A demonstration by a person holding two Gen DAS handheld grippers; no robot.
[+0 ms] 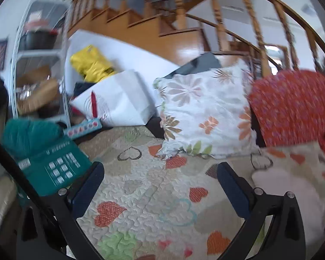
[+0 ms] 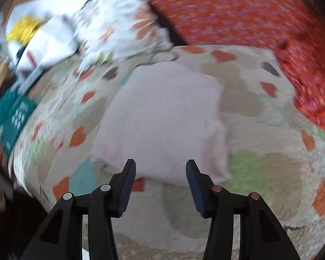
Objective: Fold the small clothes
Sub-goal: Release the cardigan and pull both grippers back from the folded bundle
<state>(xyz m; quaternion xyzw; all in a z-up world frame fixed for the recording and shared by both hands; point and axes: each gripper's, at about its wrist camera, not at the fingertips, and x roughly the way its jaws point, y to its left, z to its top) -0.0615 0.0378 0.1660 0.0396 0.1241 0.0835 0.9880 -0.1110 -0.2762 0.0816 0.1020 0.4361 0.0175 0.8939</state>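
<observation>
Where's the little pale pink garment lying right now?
The pale pink garment lies flat on the heart-patterned quilt, mid-frame in the right wrist view, just beyond the open right hand-held gripper, below the floral cushion.

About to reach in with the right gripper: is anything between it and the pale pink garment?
Nothing visible. The right gripper is open just short of the pale pink garment, which lies on the heart-print quilt with nothing on it.
</observation>
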